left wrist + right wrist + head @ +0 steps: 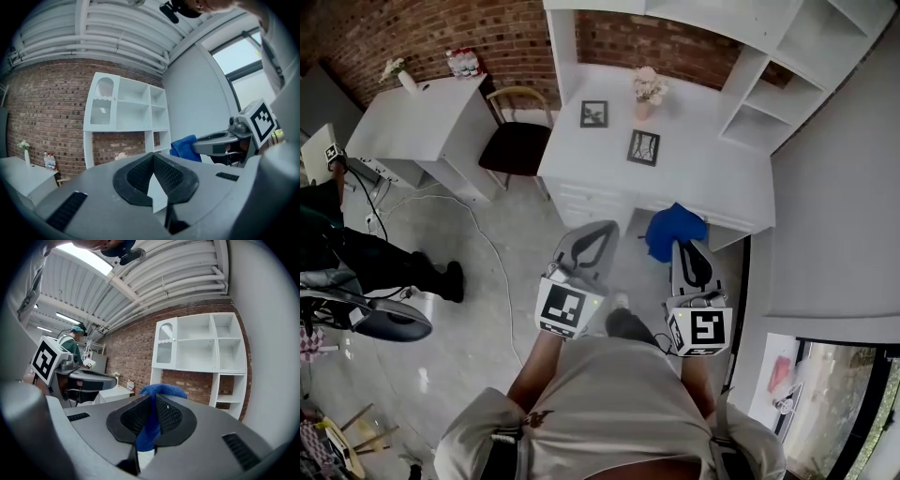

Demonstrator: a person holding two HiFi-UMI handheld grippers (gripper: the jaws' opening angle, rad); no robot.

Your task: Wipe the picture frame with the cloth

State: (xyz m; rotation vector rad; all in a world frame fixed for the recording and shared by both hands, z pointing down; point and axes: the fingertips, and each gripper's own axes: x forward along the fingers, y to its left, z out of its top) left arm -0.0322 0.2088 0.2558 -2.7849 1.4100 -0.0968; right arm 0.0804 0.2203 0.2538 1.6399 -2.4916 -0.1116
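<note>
Two dark picture frames lie on the white desk (703, 178) in the head view, one at the back (593, 113) and one nearer the middle (643, 147). My right gripper (680, 246) is shut on a blue cloth (673, 228), held in the air just short of the desk's front edge. The right gripper view shows the cloth (151, 425) pinched between the right gripper's (153, 398) jaws. My left gripper (609, 229) hovers beside it, jaws shut on nothing (153, 157). Neither gripper touches the desk or a frame.
A vase of flowers (648, 92) stands at the desk's back, near the frames. White shelving (769, 75) rises on the right. A chair (517, 142) and a second white table (422, 127) stand to the left. A seated person (356, 253) and floor cables (478, 234) lie further left.
</note>
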